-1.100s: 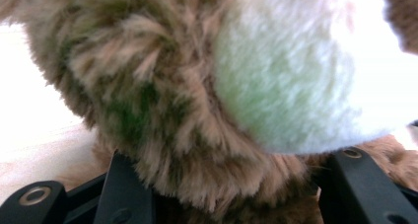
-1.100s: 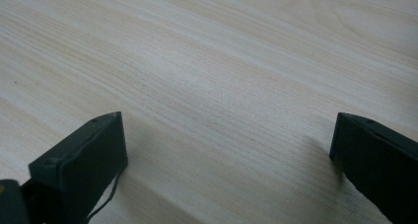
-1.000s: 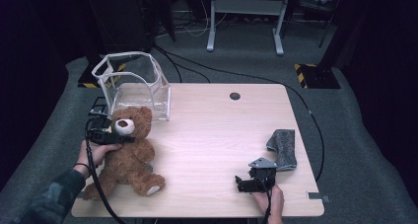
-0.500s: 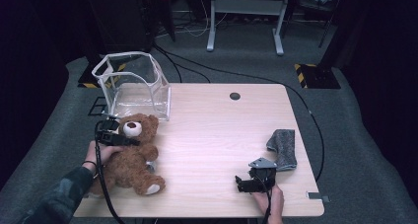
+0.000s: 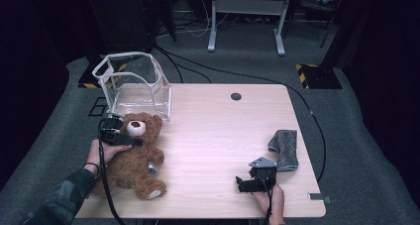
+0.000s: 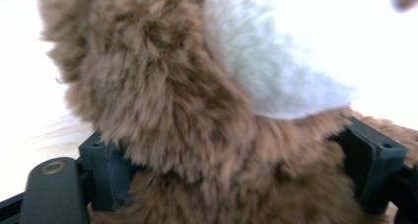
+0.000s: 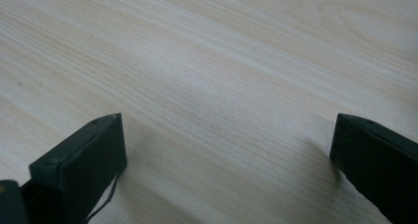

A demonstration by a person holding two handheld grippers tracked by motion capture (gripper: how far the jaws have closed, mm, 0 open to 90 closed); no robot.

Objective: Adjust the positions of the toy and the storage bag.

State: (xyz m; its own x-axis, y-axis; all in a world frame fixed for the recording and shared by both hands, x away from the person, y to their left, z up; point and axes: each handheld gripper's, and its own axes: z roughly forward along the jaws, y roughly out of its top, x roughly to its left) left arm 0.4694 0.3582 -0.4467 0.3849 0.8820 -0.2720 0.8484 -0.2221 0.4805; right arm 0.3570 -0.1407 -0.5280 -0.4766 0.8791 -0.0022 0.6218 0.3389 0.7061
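The teddy bear (image 5: 132,158) lies on its back near the table's (image 5: 218,136) left edge, head toward the far side, just in front of the clear plastic bin (image 5: 132,86) at the far left corner. The left gripper (image 5: 130,140) lies across the bear's neck; its jaws have just been opening, and in the left gripper view the fur (image 6: 197,135) bulges between them, pads wide and not clamped. The right gripper (image 5: 242,184) rests near the near edge, jaws spread over bare wood (image 7: 222,95), beside a grey cloth (image 5: 285,148).
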